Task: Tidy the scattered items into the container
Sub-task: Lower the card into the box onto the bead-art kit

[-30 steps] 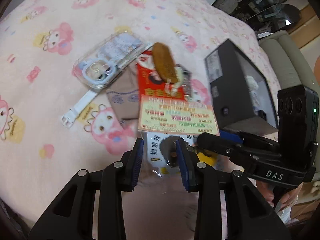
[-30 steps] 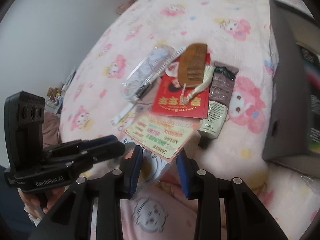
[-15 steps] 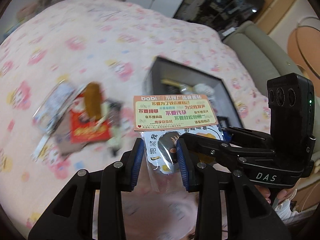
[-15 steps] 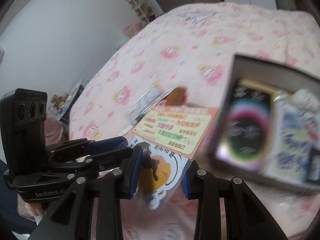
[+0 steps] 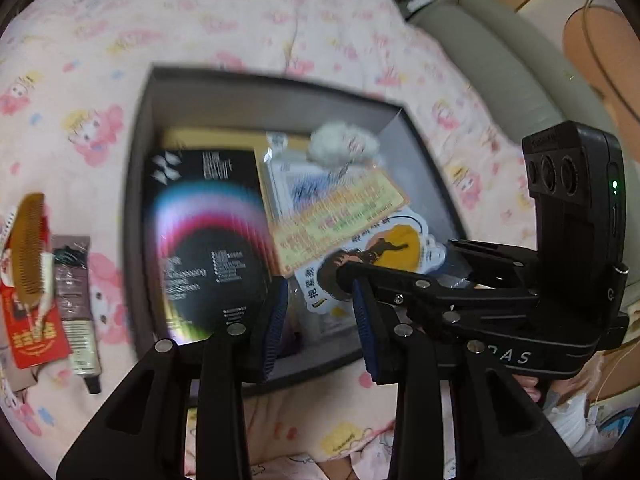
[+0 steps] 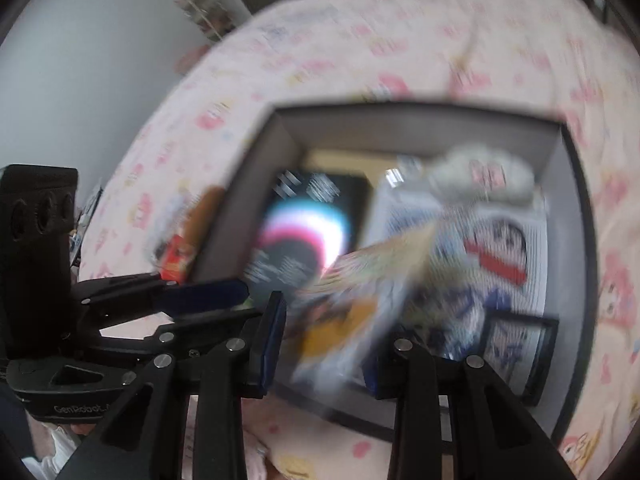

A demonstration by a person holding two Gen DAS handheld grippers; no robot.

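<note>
A clear-plastic package (image 5: 352, 216) with a yellow-orange printed card and a cartoon sticker hangs over the open grey box (image 5: 136, 208). My left gripper (image 5: 320, 320) is shut on its lower plastic edge. My right gripper (image 5: 396, 258) comes in from the right and is shut on the same package (image 6: 360, 280). In the blurred right wrist view the package fills the gap of my right gripper (image 6: 326, 336), with my left gripper (image 6: 246, 302) beside it. The box (image 6: 256, 184) holds a black carton with a rainbow ring (image 5: 208, 232), a white fluffy item (image 5: 344, 146) and a cartoon pack (image 6: 496, 248).
Left of the box on the pink cartoon bedspread (image 5: 240, 20) lie a wooden comb (image 5: 26, 244) on a red envelope (image 5: 32, 332) and a brown tube (image 5: 76, 304). A grey-green sofa (image 5: 500, 52) stands beyond the bed on the right.
Both grippers have carried the package together from above the pile of loose items across to above the open box. The pile now sits far left in the left wrist view.
</note>
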